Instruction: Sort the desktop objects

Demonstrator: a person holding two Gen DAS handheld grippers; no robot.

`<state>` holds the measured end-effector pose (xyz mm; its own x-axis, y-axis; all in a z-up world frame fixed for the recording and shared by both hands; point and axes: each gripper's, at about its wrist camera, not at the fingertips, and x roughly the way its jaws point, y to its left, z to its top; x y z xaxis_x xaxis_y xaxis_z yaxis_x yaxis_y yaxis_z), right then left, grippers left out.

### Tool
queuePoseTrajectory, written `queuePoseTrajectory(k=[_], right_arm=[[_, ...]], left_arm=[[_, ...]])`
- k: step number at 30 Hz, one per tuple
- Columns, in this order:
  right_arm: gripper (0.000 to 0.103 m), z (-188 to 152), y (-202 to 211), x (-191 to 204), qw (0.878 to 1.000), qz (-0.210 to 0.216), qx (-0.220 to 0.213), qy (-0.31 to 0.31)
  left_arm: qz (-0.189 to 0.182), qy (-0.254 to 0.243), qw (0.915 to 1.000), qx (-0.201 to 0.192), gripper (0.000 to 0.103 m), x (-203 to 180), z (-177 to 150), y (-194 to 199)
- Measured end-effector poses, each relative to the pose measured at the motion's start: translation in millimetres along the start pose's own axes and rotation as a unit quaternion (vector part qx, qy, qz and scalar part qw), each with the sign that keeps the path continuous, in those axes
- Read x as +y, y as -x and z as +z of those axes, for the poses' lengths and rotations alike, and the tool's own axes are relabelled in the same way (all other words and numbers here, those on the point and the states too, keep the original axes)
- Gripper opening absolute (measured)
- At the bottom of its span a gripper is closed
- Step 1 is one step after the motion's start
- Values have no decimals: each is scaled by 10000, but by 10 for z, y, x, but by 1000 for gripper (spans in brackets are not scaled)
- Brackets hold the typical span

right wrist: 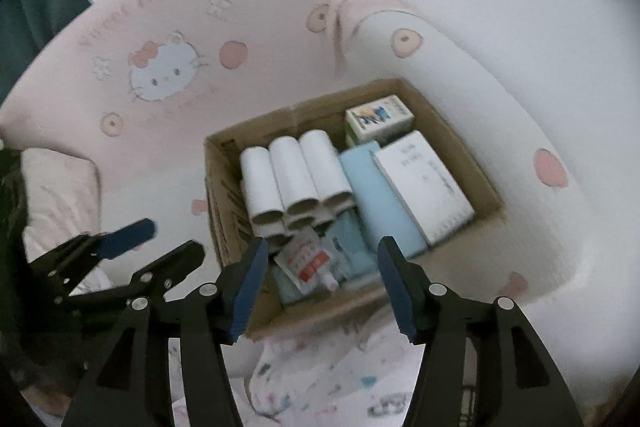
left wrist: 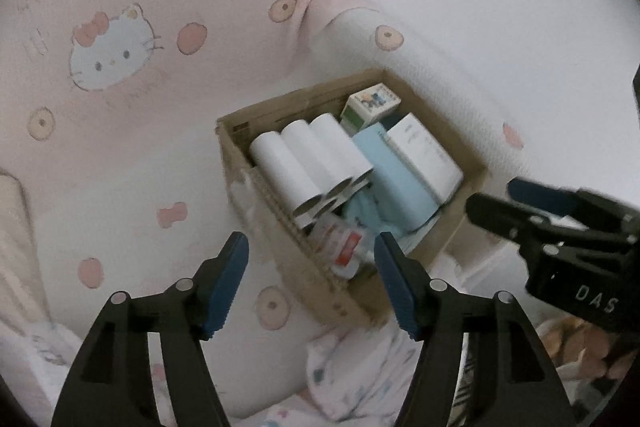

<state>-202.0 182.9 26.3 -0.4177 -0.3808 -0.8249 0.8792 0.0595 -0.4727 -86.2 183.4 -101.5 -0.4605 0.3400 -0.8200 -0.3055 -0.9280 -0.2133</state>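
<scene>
1. Cardboard box (right wrist: 224,163) is sitting on a bed covered with a pink cartoon-cat sheet (right wrist: 160,75), and everything below is placed relative to this box.
2. White paper rolls (right wrist: 296,179) are lying side by side and stacked along the box's left wall, their open ends facing its near wall.
3. A light blue flat item (right wrist: 380,195) is lying in the middle of the box, with a white booklet (right wrist: 424,183) resting just to its right.
4. A small printed carton (right wrist: 380,119) is sitting in the box's far right corner.
5. A small pouch with a red label (right wrist: 308,259) is lying at the box's near side, just below the rolls.
6. The left tool (left wrist: 312,279) is hovering over the box's near left corner, spread wide and holding nothing.
7. The right tool (right wrist: 322,287) is hovering over the box's near edge, spread wide and holding nothing.
</scene>
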Motion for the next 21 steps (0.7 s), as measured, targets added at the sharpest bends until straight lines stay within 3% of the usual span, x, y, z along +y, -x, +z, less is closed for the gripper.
queuePoseTrajectory(k=[7, 10, 14, 21], right_arm=[[61, -133, 256, 198, 9985, -390, 100, 363], [64, -175, 371, 275, 9970, -614, 0, 470], [64, -210, 492, 405, 9925, -886, -118, 830], [65, -211, 597, 521, 9900, -854, -283, 1089]], left_arm=[[212, -51, 9996, -160, 70, 17, -101, 306], [458, -206, 9980, -371, 70, 11, -121, 441], [766, -364, 9957, -370, 70, 5, -107, 517], [573, -229, 9970, -459, 70, 17, -83, 628]])
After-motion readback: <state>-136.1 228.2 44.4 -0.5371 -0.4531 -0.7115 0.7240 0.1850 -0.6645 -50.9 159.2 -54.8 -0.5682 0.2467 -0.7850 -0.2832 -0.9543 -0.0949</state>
